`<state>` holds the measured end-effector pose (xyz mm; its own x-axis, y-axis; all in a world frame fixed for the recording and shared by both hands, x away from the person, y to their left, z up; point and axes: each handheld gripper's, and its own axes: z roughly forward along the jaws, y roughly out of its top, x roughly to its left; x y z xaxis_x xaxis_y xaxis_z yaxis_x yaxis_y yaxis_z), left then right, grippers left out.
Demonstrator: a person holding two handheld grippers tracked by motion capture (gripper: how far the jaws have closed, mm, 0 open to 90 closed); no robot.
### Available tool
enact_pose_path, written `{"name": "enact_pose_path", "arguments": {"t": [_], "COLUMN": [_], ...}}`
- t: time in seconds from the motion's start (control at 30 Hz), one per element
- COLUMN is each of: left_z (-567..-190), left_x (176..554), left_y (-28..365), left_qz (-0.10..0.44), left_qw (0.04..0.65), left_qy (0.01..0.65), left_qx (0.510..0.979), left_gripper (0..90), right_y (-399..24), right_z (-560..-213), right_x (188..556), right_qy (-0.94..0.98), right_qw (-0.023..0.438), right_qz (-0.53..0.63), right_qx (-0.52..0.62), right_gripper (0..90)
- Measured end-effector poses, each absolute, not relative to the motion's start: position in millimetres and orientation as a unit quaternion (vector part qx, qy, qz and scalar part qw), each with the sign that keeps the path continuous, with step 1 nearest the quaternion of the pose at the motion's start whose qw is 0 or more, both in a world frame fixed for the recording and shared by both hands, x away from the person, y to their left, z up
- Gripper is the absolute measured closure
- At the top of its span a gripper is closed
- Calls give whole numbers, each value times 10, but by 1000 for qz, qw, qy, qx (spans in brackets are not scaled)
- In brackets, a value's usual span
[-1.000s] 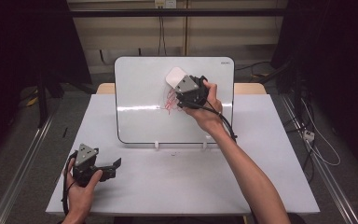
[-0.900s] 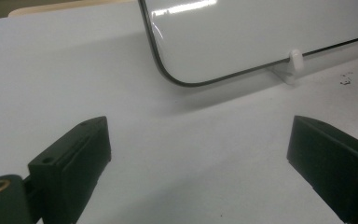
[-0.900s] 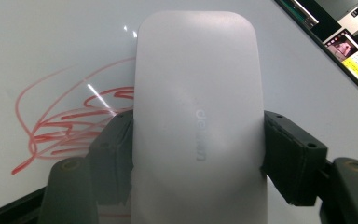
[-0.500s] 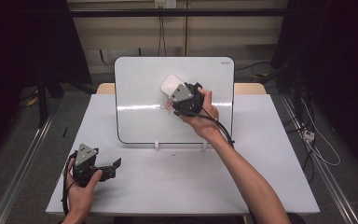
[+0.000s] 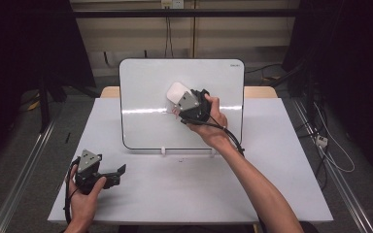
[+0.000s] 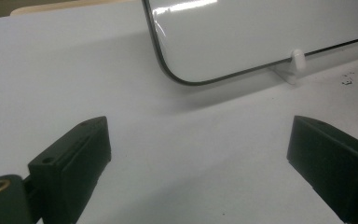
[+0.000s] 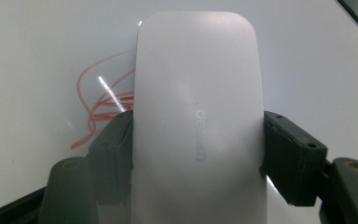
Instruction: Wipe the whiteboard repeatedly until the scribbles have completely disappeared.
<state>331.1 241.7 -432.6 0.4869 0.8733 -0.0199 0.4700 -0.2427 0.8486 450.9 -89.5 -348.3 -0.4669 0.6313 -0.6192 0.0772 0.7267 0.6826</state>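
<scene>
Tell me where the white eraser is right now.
The white eraser is clamped in the right gripper, pressed flat on the whiteboard at its middle, partly over the red scribble.

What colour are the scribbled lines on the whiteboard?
Red; the scribbled lines show best in the right gripper view, beside the eraser.
</scene>
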Motion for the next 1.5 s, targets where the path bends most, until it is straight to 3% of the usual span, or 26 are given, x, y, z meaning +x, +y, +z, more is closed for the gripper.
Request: {"name": "enact_pose_path", "arguments": {"t": [0.8,1.5], "left_z": [-4330,-4321], "left_x": [3313,3308], "left_y": [2420,2406], "left_qz": [237,238], "left_qw": [427,425], "left_qy": [449,447], "left_qx": [748,750], "left_gripper": [60,60], "right_y": [-1147,-959], "right_z": [-3090,-3356], "right_x": [4811,4622], "right_qy": [771,784], "right_qw": [476,476], "right_qz": [314,304], "right_qx": [285,259], "right_gripper": [319,319]}}
